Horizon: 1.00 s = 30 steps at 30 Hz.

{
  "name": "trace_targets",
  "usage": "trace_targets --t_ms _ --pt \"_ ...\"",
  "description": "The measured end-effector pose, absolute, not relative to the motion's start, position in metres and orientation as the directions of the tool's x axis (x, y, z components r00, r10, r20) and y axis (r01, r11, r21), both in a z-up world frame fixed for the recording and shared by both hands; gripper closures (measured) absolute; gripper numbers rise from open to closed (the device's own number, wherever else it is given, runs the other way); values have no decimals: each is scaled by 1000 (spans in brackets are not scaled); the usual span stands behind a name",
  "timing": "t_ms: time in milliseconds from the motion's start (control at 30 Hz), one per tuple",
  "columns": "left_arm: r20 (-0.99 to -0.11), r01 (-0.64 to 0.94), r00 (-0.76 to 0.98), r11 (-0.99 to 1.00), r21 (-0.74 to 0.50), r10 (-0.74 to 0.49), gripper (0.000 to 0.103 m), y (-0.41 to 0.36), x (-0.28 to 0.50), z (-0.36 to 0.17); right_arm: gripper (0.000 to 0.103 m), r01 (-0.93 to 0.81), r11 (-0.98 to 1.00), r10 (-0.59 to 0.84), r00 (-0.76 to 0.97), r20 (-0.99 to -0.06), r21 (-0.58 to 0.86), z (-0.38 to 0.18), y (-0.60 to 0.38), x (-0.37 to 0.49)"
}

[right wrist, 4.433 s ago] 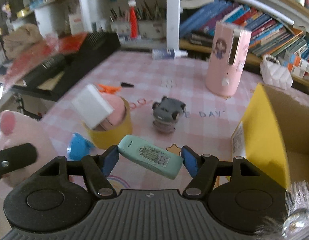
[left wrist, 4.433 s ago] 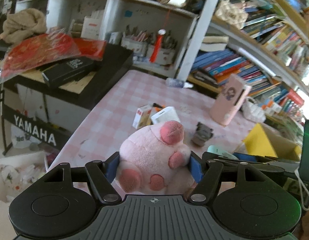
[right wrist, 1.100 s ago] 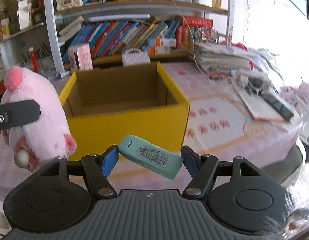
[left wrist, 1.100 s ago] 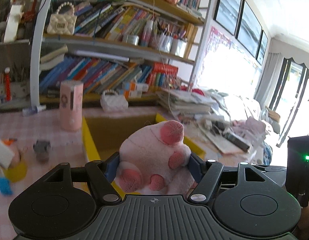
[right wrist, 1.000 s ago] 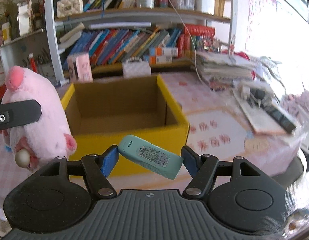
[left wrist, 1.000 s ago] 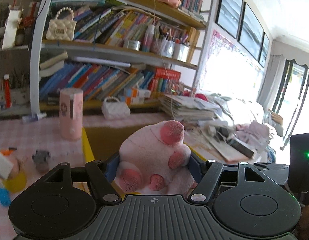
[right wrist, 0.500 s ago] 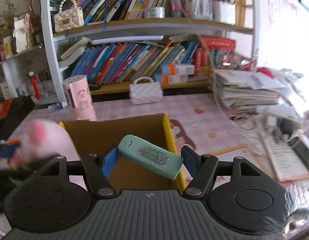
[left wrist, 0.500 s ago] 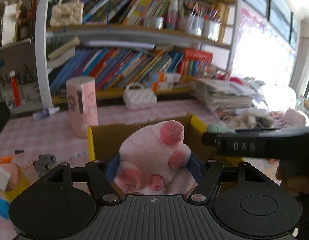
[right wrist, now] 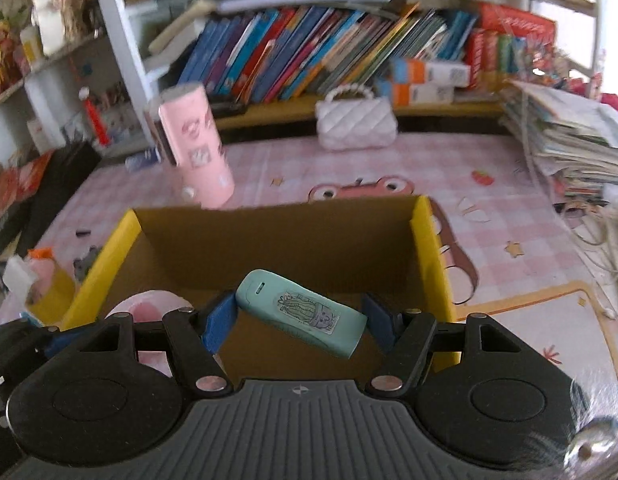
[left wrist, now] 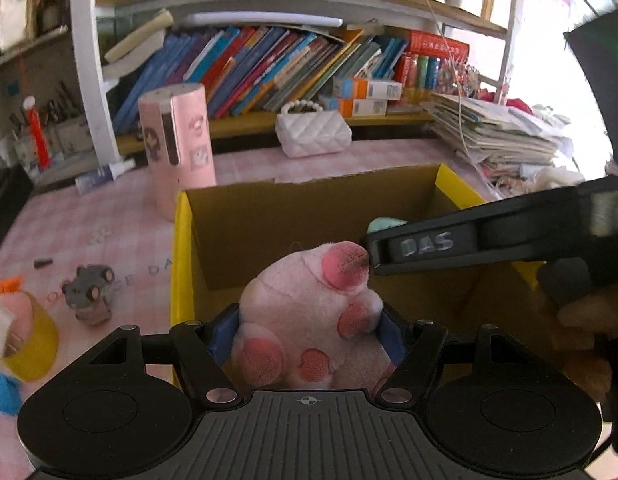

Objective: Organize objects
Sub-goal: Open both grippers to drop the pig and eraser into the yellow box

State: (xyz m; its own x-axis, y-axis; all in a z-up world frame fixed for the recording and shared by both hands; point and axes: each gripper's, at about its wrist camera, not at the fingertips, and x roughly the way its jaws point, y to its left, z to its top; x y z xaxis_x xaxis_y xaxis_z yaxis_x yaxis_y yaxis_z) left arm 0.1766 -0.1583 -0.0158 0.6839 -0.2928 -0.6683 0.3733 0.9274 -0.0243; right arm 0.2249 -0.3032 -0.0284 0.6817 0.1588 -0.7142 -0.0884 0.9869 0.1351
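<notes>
My left gripper is shut on a pink plush pig and holds it over the near left part of an open yellow cardboard box. My right gripper is shut on a teal case with a cactus picture, also above the box, whose brown inside looks bare. In the left wrist view a black finger of the right gripper crosses just right of the pig's snout, with the teal case's tip behind it. The pig shows at the lower left of the right wrist view.
On the pink checked tablecloth stand a pink cylinder and a white quilted purse behind the box. A grey toy car and a yellow cup lie left of it. Stacked papers sit right; bookshelves fill the back.
Both grippers have tipped downward and moved in over the box, each with its object still held. The right gripper's finger has come close beside the pig's snout.
</notes>
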Motion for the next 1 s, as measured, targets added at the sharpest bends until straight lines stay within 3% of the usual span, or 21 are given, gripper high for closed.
trace_targets --t_ms 133,467,733,1000 --pt "-675 385 680 923 -3 -286 32 -163 177 -17 37 -129 988 151 649 -746 88 -36 -295 238" --pt "-681 407 671 913 8 -293 32 -169 178 -20 37 -139 981 187 526 -830 132 -51 -294 257" --pt "-659 407 684 913 -8 -311 28 -167 175 -17 36 -147 983 170 550 -818 106 -48 -292 253" --pt "-593 410 742 911 32 -313 18 -161 156 -4 23 -166 985 140 652 -745 39 -34 -287 234"
